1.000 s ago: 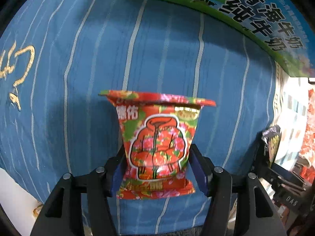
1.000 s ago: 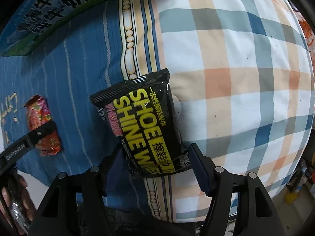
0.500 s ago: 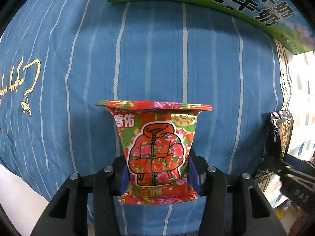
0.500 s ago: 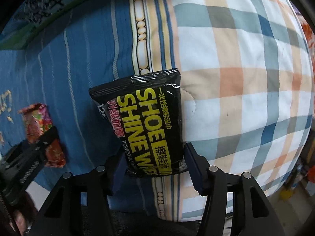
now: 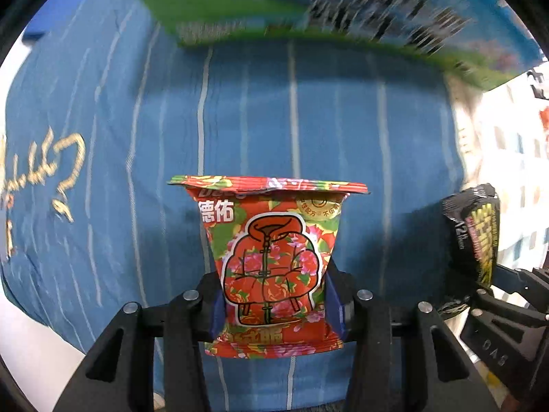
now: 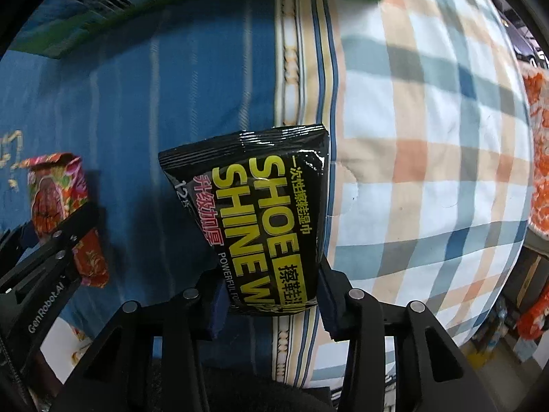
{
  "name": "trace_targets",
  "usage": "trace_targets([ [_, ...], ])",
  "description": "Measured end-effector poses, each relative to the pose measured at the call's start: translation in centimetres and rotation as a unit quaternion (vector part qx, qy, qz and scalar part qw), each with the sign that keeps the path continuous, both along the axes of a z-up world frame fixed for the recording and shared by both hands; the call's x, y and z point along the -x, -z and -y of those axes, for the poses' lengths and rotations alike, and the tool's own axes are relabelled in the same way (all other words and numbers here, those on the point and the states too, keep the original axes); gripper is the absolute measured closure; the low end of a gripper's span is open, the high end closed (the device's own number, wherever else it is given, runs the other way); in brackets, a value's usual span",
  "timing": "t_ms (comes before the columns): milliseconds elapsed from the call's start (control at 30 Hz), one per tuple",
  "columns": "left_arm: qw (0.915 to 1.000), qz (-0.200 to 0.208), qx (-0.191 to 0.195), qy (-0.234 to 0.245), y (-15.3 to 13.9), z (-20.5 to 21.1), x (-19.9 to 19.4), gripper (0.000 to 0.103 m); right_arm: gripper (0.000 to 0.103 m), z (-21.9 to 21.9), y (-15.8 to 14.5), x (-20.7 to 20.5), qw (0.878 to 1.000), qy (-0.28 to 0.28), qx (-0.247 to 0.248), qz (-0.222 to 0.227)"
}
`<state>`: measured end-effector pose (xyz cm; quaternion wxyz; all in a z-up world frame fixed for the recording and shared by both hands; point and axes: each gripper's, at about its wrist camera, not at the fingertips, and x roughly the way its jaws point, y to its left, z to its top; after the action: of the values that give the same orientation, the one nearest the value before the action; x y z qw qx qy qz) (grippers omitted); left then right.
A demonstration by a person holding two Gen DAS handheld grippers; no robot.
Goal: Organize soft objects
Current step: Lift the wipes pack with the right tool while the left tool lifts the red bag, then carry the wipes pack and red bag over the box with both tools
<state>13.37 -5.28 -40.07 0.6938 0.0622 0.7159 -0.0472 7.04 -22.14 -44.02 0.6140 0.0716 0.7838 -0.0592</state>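
Note:
A red floral snack packet (image 5: 271,261) with a jacket drawing hangs above the blue striped bedding (image 5: 291,120). My left gripper (image 5: 274,292) has its jaws closing on the packet's lower half, and the blue pads press its sides. A black "SHOE SHINE" wipes pack (image 6: 260,219) sits tilted in my right gripper (image 6: 269,295), which is shut on its lower end. The right wrist view shows the red packet (image 6: 56,192) and the left gripper (image 6: 68,240) at the far left. In the left wrist view the black pack (image 5: 475,237) is at the right edge.
A green and blue milk carton box (image 5: 308,7) lies along the far side of the bedding, blurred. A plaid pillow (image 6: 429,137) fills the right side. An orange patterned item (image 6: 538,158) shows at the far right edge.
Both grippers' jaws narrowed onto their packets. The left gripper rose with the red packet, and the milk box now looks nearer. The right gripper shifted sideways with the black pack.

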Motion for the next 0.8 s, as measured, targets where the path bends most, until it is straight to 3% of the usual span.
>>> trace_targets([
  [433, 0.9889, 0.136, 0.058, 0.011, -15.2, 0.6, -1.7, 0.059, 0.058, 0.4, -15.5, -1.1, 0.990, 0.008, -0.015, 0.137],
  [633, 0.9840, 0.160, 0.079, 0.009, -18.5, 0.0, -2.3, 0.059, 0.058, 0.4, -20.7, -0.9, 0.984, 0.014, -0.025, 0.177],
  [800, 0.9816, 0.170, 0.087, 0.011, -19.6, -0.1, -2.6, 0.059, 0.058, 1.5, -21.7, -0.7, 0.980, 0.021, -0.037, 0.195],
])
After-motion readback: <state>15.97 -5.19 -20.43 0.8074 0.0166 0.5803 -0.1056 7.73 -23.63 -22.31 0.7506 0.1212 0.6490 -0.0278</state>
